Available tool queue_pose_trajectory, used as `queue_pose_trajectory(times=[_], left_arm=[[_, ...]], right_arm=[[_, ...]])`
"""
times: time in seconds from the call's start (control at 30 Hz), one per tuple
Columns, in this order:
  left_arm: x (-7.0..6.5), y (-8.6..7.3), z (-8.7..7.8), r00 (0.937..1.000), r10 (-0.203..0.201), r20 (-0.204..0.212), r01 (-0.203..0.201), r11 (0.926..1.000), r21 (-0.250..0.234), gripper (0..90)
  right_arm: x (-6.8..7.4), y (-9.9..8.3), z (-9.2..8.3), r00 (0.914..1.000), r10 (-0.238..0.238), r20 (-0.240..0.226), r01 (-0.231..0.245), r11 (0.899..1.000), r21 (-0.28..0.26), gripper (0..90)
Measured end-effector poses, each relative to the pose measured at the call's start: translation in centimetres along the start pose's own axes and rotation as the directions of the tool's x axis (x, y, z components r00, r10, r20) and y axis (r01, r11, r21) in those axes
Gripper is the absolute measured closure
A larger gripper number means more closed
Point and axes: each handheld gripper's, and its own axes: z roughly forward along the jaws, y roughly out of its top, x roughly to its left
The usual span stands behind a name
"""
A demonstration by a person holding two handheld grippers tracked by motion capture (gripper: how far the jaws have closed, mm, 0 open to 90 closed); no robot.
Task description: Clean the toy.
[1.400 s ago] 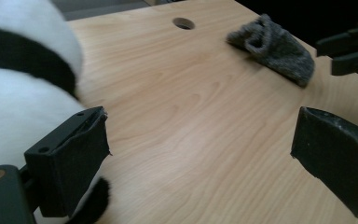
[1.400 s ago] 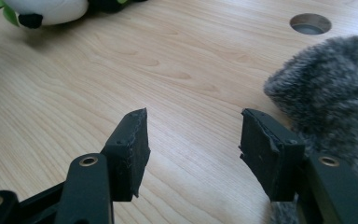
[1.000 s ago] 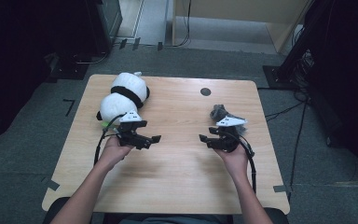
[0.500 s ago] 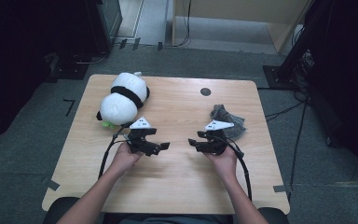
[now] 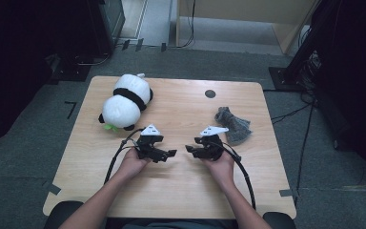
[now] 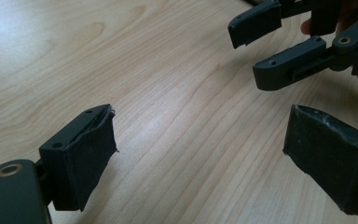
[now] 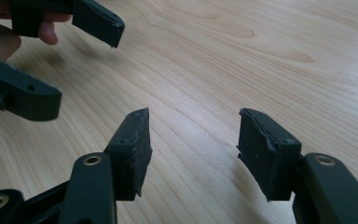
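Both hands are resting low over the near middle of the wooden table point(image 5: 181, 191), with bare, pale-grained board lying open between and around them. The left gripper point(image 5: 169, 154) and the right gripper point(image 5: 190, 149) are pointing at each other with a narrow gap between their tips, touching nothing. The left gripper's jaws are standing wide apart with nothing between them; the right gripper's jaws are parted too (somewhat less widely) and equally empty. Their pads are looking matte black, blocky and slightly frayed at the edges.

The panda plush point(image 5: 124, 101), soft, rounded, white with a black band, is lying at the far left, near the table's left edge. The grey cloth point(image 5: 233, 124), crumpled and knitted-looking, is sitting at the right, just beyond the right gripper and close to the right edge.
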Motion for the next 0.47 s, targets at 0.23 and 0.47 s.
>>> queue_pose_trajectory(times=[0.23, 0.47], left_arm=[[0.2, -0.2, 0.6, 0.997, 0.021, -0.075, -0.019, 0.9997, 0.017, 16.6], [0.4, -0.1, 0.4, 0.9971, 0.013, -0.075, -0.011, 0.9998, 0.014, 16.6]], right_arm=[[-0.1, 0.1, 0.8, 1.0, 0.008, -0.002, -0.008, 1.0, 0.007, 44.4], [-0.2, -0.1, 1.1, 1.0, 0.01, 0.001, -0.01, 1.0, 0.021, 44.4]])
